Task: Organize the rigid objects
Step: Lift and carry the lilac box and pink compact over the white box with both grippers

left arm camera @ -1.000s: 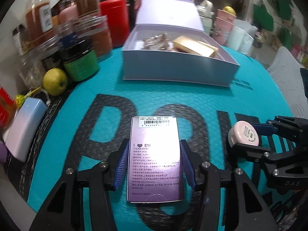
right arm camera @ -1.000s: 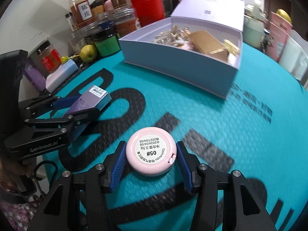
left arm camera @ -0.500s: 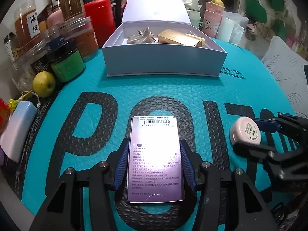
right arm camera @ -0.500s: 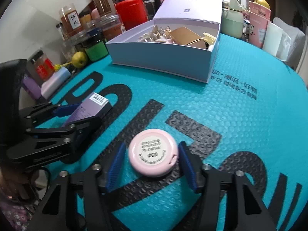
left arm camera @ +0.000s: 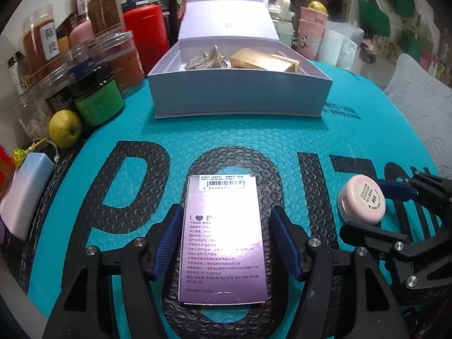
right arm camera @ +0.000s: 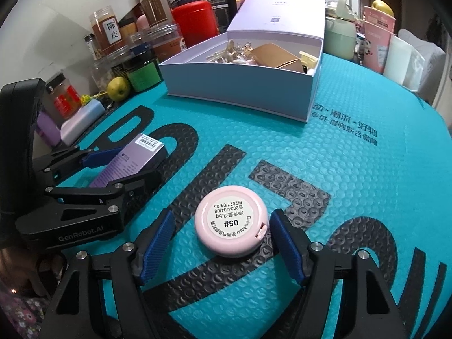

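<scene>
A flat purple carton (left arm camera: 223, 240) with a barcode lies on the teal bubble mat between the fingers of my left gripper (left arm camera: 226, 243); small gaps show on both sides. It also shows in the right wrist view (right arm camera: 127, 163). A round pink compact (right arm camera: 231, 224) labelled 05# lies between the fingers of my right gripper (right arm camera: 220, 243), with gaps on both sides. The compact (left arm camera: 361, 199) shows in the left wrist view too. An open lilac box (left arm camera: 240, 99) holding a gold carton (left arm camera: 262, 62) and clear trinkets stands at the back.
Jars, a red canister (left arm camera: 145, 34) and a green-yellow fruit (left arm camera: 65, 128) crowd the back left. A pale blue case (left arm camera: 25, 189) lies at the left edge. Cups and a green bottle (right arm camera: 339, 36) stand at the back right.
Both grippers have opened a little around their objects, which now rest on the mat. Both views have pulled back from the lilac box.
</scene>
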The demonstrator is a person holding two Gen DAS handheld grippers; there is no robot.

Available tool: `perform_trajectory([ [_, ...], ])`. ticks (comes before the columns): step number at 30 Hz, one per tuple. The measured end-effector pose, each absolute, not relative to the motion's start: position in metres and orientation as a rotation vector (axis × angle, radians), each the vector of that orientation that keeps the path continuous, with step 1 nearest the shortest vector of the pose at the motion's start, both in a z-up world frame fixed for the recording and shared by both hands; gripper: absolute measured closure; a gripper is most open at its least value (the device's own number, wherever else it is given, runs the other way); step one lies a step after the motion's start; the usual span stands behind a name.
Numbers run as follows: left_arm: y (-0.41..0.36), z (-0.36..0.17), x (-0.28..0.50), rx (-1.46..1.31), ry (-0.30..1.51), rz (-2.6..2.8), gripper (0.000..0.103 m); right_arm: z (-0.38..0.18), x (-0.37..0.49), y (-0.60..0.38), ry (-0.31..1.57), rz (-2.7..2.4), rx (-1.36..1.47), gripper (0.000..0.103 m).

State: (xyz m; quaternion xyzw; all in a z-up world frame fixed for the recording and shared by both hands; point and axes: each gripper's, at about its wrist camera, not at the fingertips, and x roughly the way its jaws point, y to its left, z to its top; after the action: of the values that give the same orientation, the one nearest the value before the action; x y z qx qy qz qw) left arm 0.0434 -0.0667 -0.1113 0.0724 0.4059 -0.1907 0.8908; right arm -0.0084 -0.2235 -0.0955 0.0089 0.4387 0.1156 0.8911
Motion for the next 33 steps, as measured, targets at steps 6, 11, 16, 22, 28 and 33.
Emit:
perform_trajectory([
  [6,-0.062,-0.110,0.042,0.141,0.826,-0.389,0.052,-0.096,-0.007,-0.224,0.899,0.209,-0.017,0.052],
  [11,-0.062,-0.110,0.042,0.147,0.820,-0.400,0.053,-0.095,-0.005,-0.223,0.901,0.222,-0.018,0.052],
  [16,-0.061,-0.107,0.044,0.118,0.845,-0.393,0.053,-0.089,-0.009,-0.221,0.883,0.232,-0.031,0.052],
  [22,-0.062,-0.104,0.038,0.086,0.853,-0.405,0.053,-0.087,-0.016,-0.226,0.902,0.229,0.006,0.052],
  [28,-0.066,-0.093,0.027,0.097,0.826,-0.409,0.053,-0.082,-0.024,-0.227,0.903,0.242,0.022,0.052],
  [33,-0.069,-0.083,0.023,0.120,0.820,-0.426,0.053,-0.076,-0.025,-0.227,0.901,0.254,0.011,0.052],
])
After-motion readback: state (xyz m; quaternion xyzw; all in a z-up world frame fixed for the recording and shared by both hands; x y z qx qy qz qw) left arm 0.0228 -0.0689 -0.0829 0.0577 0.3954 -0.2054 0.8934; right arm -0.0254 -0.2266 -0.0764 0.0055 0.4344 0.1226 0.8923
